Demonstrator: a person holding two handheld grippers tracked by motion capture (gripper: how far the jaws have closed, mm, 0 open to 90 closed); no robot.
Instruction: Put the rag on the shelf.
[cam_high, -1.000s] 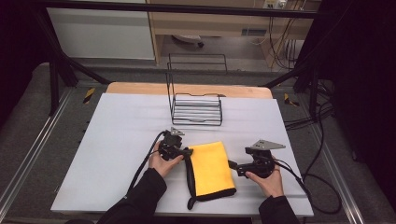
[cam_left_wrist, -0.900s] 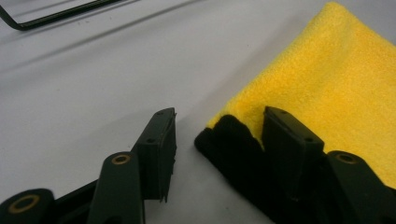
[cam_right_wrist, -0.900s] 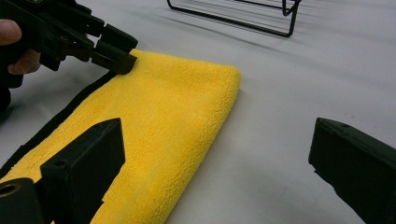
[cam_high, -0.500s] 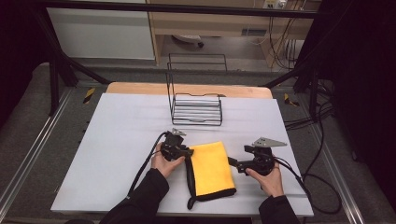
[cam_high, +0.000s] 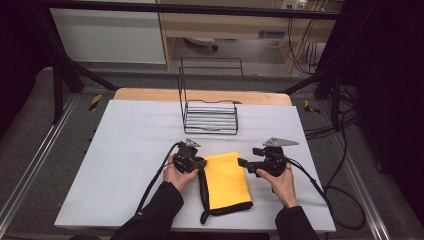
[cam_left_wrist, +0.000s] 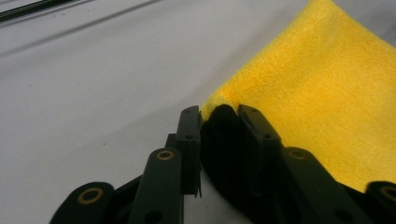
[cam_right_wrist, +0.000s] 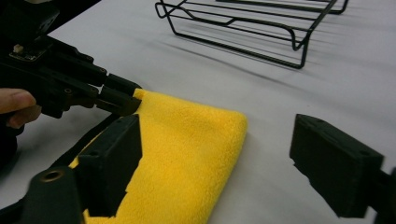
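Observation:
A yellow cloth (cam_high: 227, 180) with a black border lies folded on the white table, near the front edge. My left gripper (cam_high: 201, 162) is at the cloth's far left corner. In the left gripper view it is shut (cam_left_wrist: 219, 116) on that black-edged corner, with the yellow cloth (cam_left_wrist: 317, 84) spreading to the right. My right gripper (cam_high: 242, 162) is at the cloth's far right corner, open. In the right gripper view its jaws (cam_right_wrist: 224, 163) stand wide apart over the cloth (cam_right_wrist: 187, 140) edge, and the left gripper (cam_right_wrist: 116, 100) pinches the opposite corner.
A black wire rack (cam_high: 210, 117) stands beyond the cloth at the middle of the table (cam_high: 130, 150); it appears also as the rack (cam_right_wrist: 252, 28) in the right gripper view. Cables trail from both grippers toward the table's front.
My right gripper has shifted slightly away from the person, up toward the cloth's far right corner. The left gripper and the cloth have hardly moved.

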